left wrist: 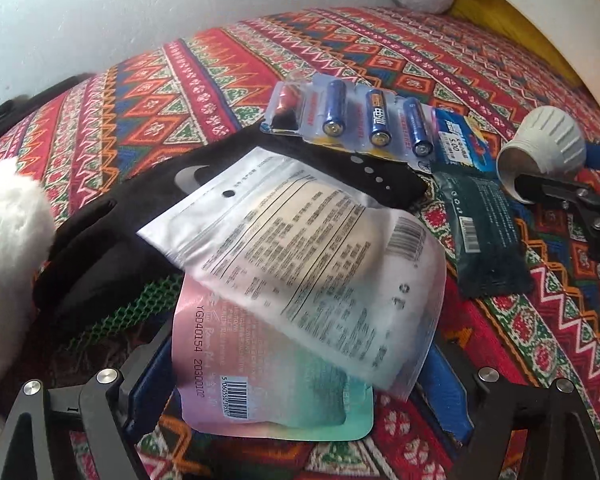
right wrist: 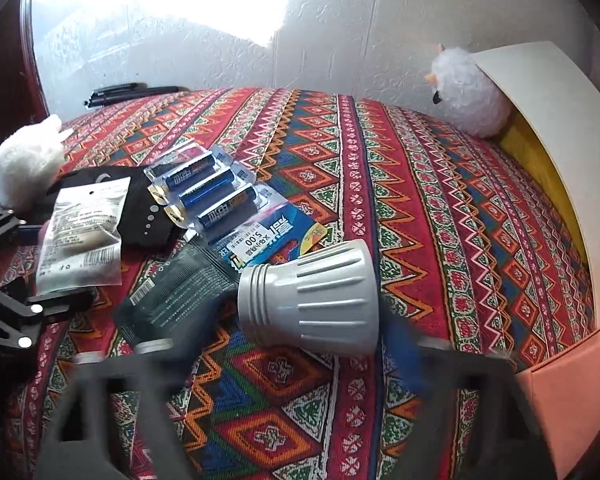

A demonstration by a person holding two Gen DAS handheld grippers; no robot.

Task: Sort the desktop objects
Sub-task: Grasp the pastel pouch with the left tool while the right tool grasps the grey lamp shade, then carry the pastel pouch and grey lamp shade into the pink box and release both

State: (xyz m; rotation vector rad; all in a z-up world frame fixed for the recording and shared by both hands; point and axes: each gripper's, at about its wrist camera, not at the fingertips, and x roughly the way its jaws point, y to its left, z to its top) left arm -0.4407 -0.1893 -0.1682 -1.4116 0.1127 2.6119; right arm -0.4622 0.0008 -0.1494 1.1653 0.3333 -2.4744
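A silver pouch [left wrist: 300,248] lies tilted over a pink-green sachet [left wrist: 268,392] and a black glove [left wrist: 112,216]. My left gripper [left wrist: 296,396] is open, its blue pads wide apart on either side of the two pouches and clear of them. A white ribbed cup [right wrist: 308,292] lies on its side on the patterned cloth [right wrist: 420,208]. My right gripper [right wrist: 304,326] has a pad at each end of the cup and looks shut on it, though the fingers are blurred. A battery blister pack [right wrist: 208,192] and a dark green sachet [right wrist: 176,296] lie just left of the cup.
A white plush toy [right wrist: 28,160] sits at the left by the glove, and a second plush [right wrist: 468,92] at the back right against a white board [right wrist: 560,152]. Black pens [right wrist: 132,90] lie at the far edge. A pink box [right wrist: 572,392] stands at the right.
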